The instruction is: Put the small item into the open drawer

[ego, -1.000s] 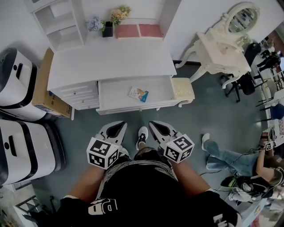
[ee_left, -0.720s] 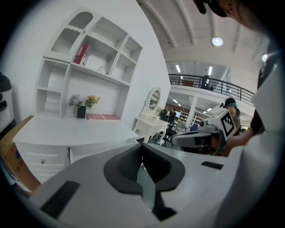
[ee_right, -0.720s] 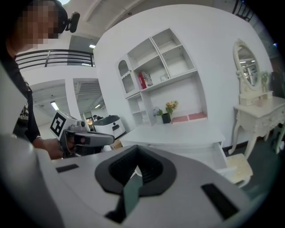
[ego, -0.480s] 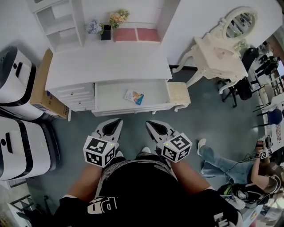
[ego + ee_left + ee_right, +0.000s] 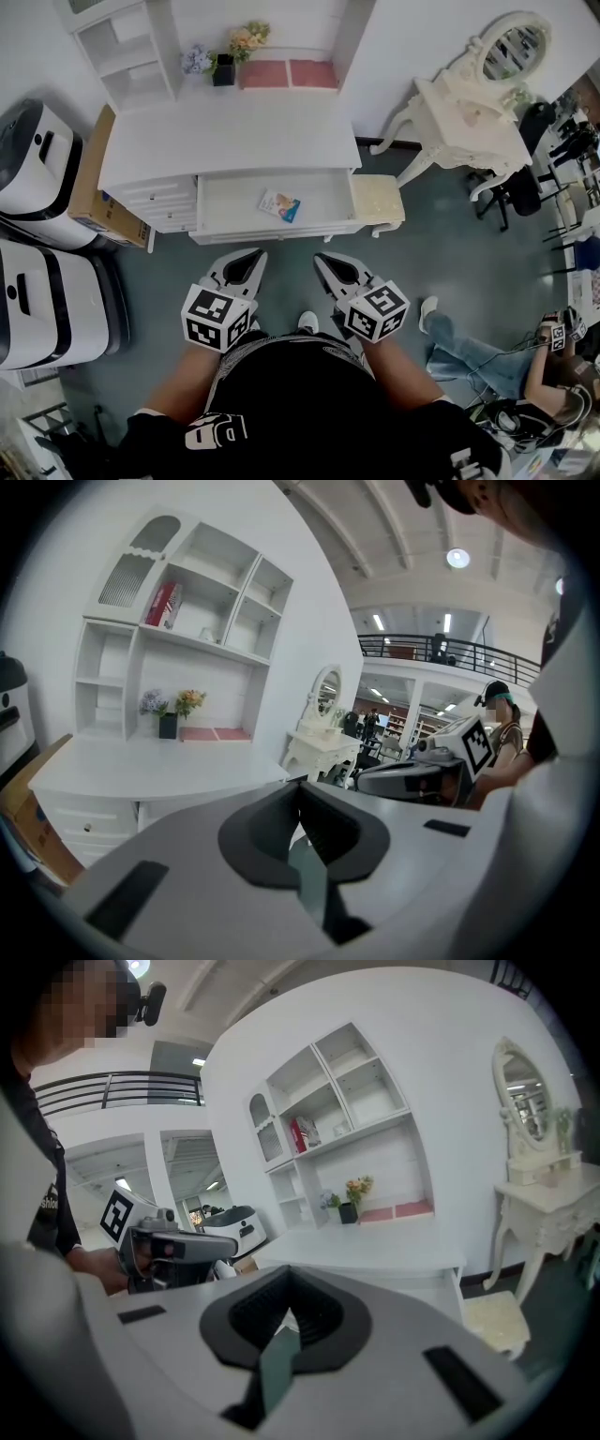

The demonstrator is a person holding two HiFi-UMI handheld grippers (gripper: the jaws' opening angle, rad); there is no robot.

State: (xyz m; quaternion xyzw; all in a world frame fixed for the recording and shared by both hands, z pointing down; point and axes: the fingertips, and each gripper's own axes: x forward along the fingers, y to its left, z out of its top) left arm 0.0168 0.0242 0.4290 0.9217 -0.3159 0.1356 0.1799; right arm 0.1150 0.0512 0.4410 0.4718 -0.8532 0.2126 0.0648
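Already, small item (image 5: 279, 204) lies mid-floor inside open drawer (image 5: 328, 192).

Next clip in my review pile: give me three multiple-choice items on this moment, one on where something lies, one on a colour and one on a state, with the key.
1. Where does the small item lie?
A. on the desk top
B. in the open drawer
C. on the floor

2. What colour is the pot that holds the flowers?
A. black
B. red
C. yellow

3. How do the jaws of the right gripper stand?
A. wide apart
B. closed on the small item
C. closed with nothing between them

Key:
1 B, the small item rests on the white bottom of the open drawer.
2 A, the pot under the flowers is black.
3 C, the right gripper view shows the pads together and nothing between them.
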